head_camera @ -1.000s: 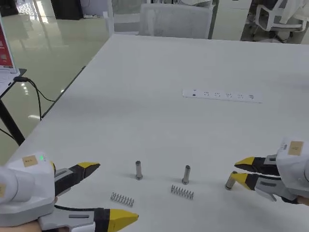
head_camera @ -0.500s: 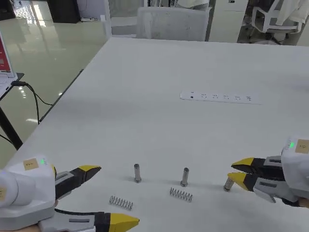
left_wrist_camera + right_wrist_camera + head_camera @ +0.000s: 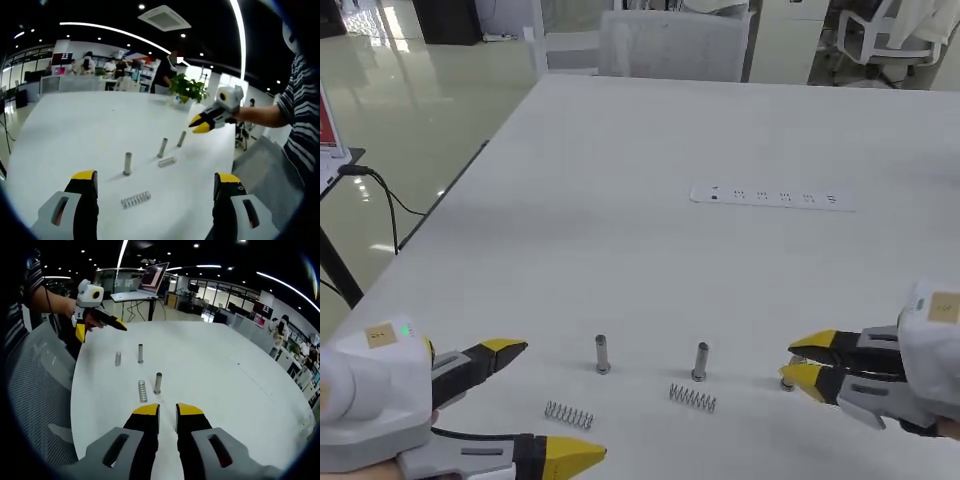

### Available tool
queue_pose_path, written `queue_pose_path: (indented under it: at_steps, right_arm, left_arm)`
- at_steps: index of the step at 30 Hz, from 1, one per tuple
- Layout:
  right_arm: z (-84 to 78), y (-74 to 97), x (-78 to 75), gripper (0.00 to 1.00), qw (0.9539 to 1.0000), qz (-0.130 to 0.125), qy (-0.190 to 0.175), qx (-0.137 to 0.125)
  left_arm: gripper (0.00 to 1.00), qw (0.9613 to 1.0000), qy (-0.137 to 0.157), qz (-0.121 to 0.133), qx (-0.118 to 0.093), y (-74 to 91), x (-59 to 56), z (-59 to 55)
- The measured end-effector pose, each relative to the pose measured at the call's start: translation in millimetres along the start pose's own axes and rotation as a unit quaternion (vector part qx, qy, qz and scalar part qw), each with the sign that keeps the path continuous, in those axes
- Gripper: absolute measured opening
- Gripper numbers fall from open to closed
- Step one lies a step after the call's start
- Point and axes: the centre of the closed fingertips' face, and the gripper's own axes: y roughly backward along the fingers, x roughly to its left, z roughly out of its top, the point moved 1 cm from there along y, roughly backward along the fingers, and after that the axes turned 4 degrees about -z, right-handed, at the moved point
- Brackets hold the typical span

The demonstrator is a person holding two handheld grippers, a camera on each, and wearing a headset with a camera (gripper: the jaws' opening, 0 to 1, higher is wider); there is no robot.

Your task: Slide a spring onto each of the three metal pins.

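A spring lies between the left gripper's wide-apart jaws; the right gripper, barely parted, partly hides one pin.

light: bright, even overhead | shadows: soft, faint | glare: floor | gripper views: fisheye-warped, dim toward edges

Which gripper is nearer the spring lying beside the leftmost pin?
Left. That spring lies just ahead of the left gripper, between its open fingers. The right gripper is off to the right, past the middle pin, beside the rightmost pin.
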Motion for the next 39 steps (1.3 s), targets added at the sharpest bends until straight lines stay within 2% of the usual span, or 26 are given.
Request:
queue_pose_path:
  at_steps: [9, 28, 39]
  right_arm:
    - [5.2, -2.7, 13.1, 0.11, 0.9999, 0.017, 0.003, -0.002]
    - [25.2, -27.2, 42.3, 0.11, 0.9982, 0.055, 0.020, -0.014]
    - [19.1, -48.7, 54.0, 0.10, 0.9973, 0.069, 0.022, -0.001]
  left_arm:
    - [0.93, 1.0000, 0.004, 0.000, 0.000, 0.3, 0.1, -1.6]
    - [0.93, 1.0000, 0.005, 0.000, 0.000, 1.1, -1.7, -2.0]
    - [0.93, 1.0000, 0.005, 0.003, -0.002, 3.9, -1.1, -0.3]
